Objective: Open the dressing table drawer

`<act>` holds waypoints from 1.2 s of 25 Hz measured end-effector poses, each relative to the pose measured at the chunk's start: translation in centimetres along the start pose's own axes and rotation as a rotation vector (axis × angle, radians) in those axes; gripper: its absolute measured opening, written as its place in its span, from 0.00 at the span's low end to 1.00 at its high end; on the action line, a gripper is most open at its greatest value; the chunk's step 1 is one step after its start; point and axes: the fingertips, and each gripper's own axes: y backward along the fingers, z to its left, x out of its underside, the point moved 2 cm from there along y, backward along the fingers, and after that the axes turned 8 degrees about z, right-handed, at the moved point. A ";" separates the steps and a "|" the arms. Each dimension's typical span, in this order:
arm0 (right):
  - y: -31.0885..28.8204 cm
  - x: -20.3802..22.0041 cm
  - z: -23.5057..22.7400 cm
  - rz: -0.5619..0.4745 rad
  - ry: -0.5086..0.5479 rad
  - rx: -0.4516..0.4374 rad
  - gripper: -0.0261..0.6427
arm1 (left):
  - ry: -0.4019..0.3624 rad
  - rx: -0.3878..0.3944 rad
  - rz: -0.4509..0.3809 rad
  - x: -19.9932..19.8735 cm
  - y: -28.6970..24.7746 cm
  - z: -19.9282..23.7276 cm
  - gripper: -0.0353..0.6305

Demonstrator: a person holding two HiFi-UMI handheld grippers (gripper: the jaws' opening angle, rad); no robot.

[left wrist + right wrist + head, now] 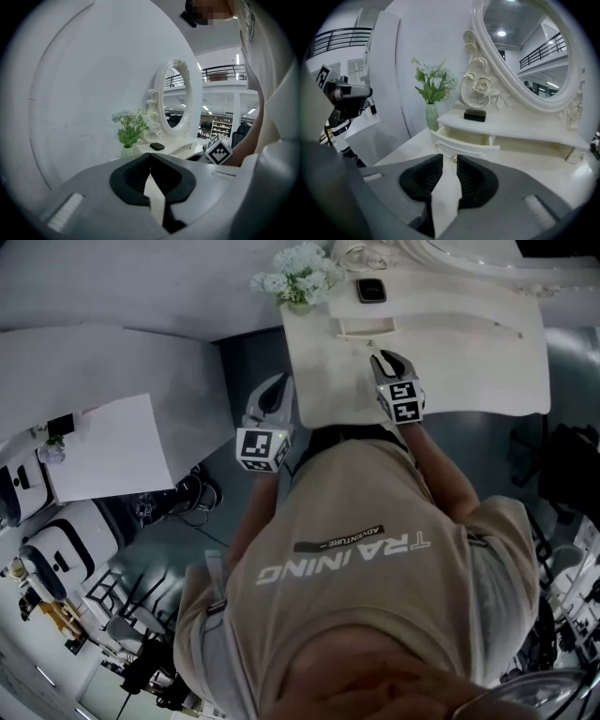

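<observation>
The left gripper [150,157] hangs beside the left edge of the dressing table [469,362], jaws together and empty, well apart from the drawer [464,143]. The drawer stands pulled out. Its knob [453,160] sits just off the tips of the right gripper [449,158], whose jaws are parted and hold nothing.

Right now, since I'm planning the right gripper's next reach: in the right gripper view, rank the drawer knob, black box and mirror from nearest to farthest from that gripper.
1. drawer knob: just off the tips of the right gripper, low centre.
2. black box: on the raised shelf behind the open drawer, centre.
3. mirror: at the back, upper right.
</observation>
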 end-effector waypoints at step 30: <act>18.9 -20.7 1.4 -0.565 0.219 -0.201 0.05 | -0.206 -0.057 -0.252 -16.1 3.4 -0.1 0.06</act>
